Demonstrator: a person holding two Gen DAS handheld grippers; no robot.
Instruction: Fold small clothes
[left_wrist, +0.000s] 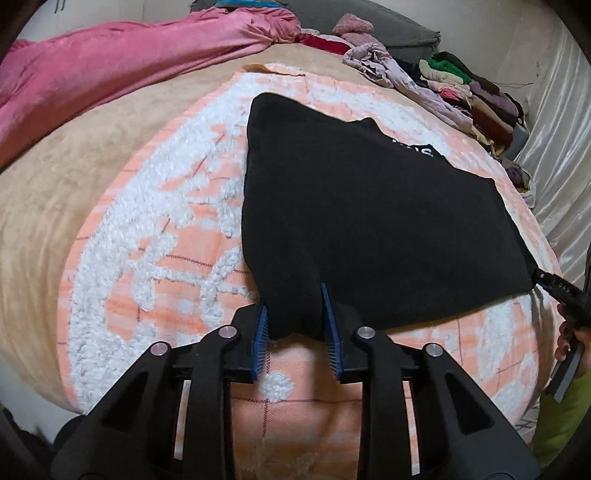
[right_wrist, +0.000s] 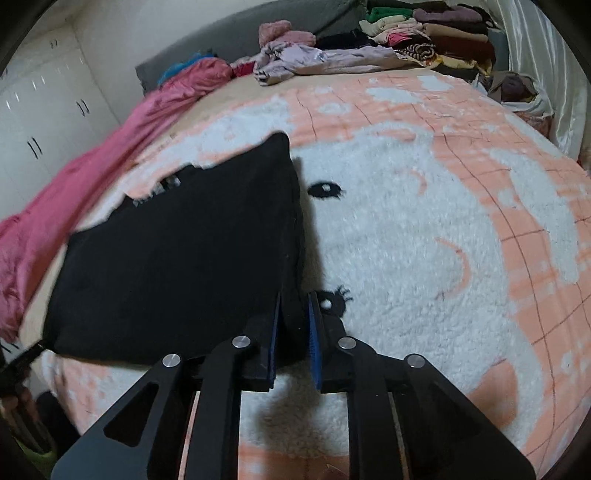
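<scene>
Bed (left_wrist: 74, 166): tan cover, spread wide across both views.
Blanket (left_wrist: 166, 229): peach and white fleece with a grid pattern and a cartoon face, laid on the bed.
Pink quilt (left_wrist: 110, 59): bunched along the bed's far left edge.
Clothes pile (right_wrist: 424, 37): mixed colours, some folded and stacked, at the far end of the bed by the curtain (left_wrist: 554, 129).
Garment (left_wrist: 351, 206): black, with white lettering, lying flat on the blanket; one fold is already in it, and the near edge is gathered at both corners.
Wardrobe (right_wrist: 37, 122): white doors with dark handles, beyond the bed in the right view.
Left claw (left_wrist: 295, 317): clenched on the garment's near left corner, black cloth bunched between its blue pads (left_wrist: 330, 321).
Right claw (right_wrist: 295, 325): clenched on the near right corner, cloth pinched between its pads.
</scene>
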